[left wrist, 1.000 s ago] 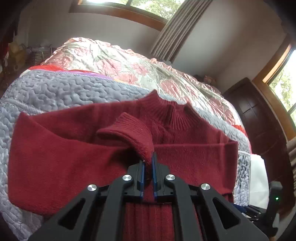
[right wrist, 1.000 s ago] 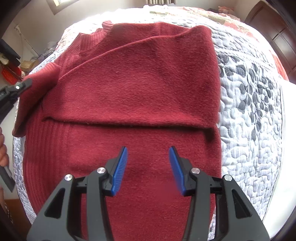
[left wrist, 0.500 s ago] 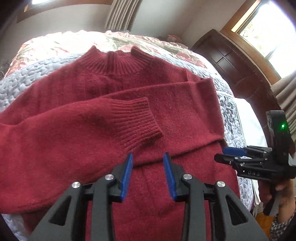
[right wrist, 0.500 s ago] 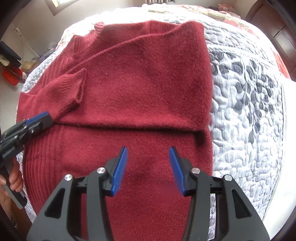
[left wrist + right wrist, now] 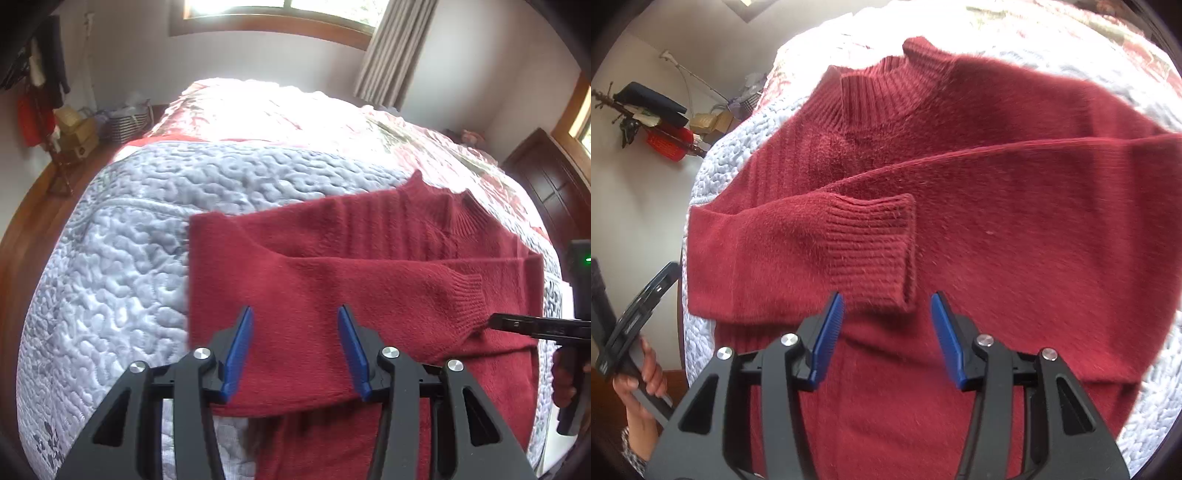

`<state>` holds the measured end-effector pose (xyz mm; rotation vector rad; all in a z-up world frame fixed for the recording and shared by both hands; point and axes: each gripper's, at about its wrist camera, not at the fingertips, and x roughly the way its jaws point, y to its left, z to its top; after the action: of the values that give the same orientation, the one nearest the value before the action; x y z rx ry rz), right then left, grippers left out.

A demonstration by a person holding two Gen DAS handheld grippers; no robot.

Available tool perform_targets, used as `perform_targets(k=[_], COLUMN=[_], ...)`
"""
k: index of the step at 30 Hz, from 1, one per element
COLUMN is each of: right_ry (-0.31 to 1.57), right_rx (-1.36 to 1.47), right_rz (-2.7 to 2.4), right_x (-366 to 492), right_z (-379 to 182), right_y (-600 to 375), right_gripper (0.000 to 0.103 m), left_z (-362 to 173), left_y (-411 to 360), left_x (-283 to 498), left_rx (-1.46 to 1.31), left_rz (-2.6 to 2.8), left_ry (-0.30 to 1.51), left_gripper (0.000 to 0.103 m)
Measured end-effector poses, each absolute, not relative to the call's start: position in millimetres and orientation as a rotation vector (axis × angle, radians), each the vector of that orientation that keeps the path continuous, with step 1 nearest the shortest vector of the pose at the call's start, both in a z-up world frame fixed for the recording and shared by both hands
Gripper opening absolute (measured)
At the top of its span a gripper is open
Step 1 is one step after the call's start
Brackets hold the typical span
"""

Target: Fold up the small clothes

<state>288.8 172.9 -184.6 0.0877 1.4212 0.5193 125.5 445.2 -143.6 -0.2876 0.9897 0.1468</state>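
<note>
A: Sweater [image 5: 354,295] first, from the left wrist view: we see the dark red knit lying flat on the grey quilted bedspread [image 5: 122,258], both sleeves folded across the chest, neck toward the far side. Our left gripper [image 5: 295,350] hangs over the folded sleeve with its blue pads spread wide, holding nothing.

B: And the right gripper [image 5: 532,326] comes in from the right edge there, its tip close to the ribbed cuff [image 5: 465,299]. We cannot tell from this view whether it touches.

A: From the right wrist view, then: the right gripper [image 5: 886,332] is wide apart and empty, hovering just short of the cuff [image 5: 871,243], which lies on the chest below the ribbed collar [image 5: 886,85]. The left gripper [image 5: 635,317] sits off the sweater's left edge, in a hand.

B: We judge the sleeves done and the hem-to-collar fold next. We should take both bottom corners evenly and lift low, so the crossed sleeves do not slide.

A: Room looks good: bare quilt lies left of the sweater and beyond the collar. The near side of the bed is close, and the hem runs out of both views there
</note>
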Motion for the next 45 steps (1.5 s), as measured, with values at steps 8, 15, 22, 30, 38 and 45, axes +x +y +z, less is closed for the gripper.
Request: perform_targets(k=[8,15,22,30,38,45], right_ry=[1.376,1.208,1.188,1.283,1.189,1.222], right_rx=[0.042,0.129,0.102,0.024,0.027,0.019], right_rz=[0.582,0.546,0.388,0.298,0.321,0.389], right_x=[292,293,299,301,289,296], right_z=[-174,-110,-111,-179,-135,-143], right_y=[189,127,65,60,53,79], right_gripper=[0.008,0.007,0.007,0.008,0.022,0.022], left_z=[-148,-151,-165,-209,-167,-183], left_y=[491,496,461,427,404,359], left_x=[122,130,162,197,195,215], left_rx=[-0.348,-0.383,-0.32,-0.193,-0.153,-0.142], left_rz=[0.237,0.24,0.187,0.213,0.165,0.054], left_ry=[0.987,0.982,1.027,1.152,1.049,1.102], left_gripper=[0.052,0.052,0.053,0.053,0.053,0.054])
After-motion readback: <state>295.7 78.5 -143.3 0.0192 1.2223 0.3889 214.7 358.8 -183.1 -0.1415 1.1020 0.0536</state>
